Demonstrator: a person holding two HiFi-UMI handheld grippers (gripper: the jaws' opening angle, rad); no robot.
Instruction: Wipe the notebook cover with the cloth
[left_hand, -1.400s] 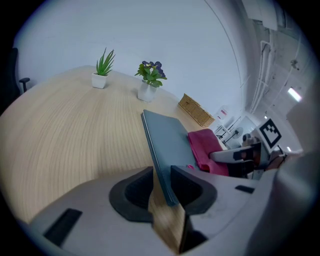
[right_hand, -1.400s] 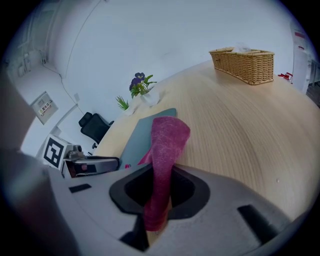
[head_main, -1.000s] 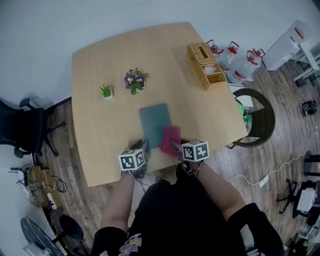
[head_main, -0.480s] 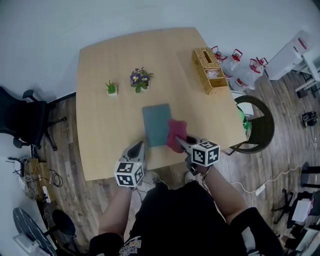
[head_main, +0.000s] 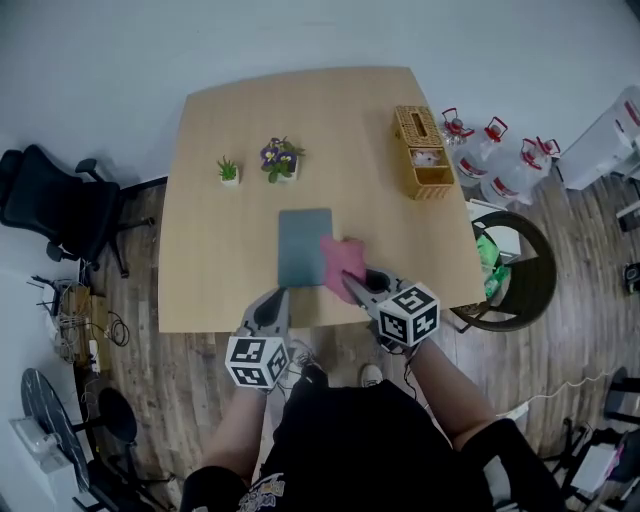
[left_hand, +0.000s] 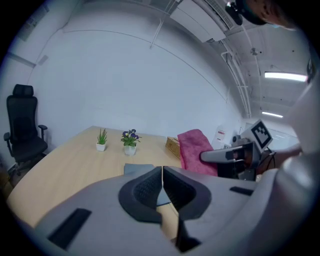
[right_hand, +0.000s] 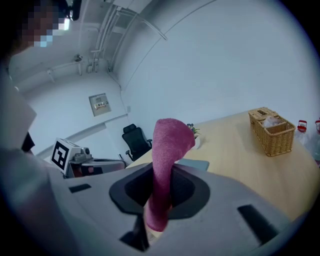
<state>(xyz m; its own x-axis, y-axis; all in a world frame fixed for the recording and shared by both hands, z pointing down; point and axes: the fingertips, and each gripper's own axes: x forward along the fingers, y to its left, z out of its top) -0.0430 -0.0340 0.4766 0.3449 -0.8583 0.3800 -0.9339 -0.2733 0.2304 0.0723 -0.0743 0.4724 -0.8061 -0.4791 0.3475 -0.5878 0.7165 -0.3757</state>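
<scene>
Pink cloth (head_main: 340, 258) is pinched in the right gripper (head_main: 352, 283), the left gripper (head_main: 277, 297) clenched empty; next it likely needs lowering onto the notebook (head_main: 304, 246).

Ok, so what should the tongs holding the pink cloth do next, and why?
Probably lower the right tongs toward the notebook so the pink cloth lands on its cover. The cloth is pinched tight but hangs in the air beside the notebook, which lies flat on the table, not yet touched.
</scene>
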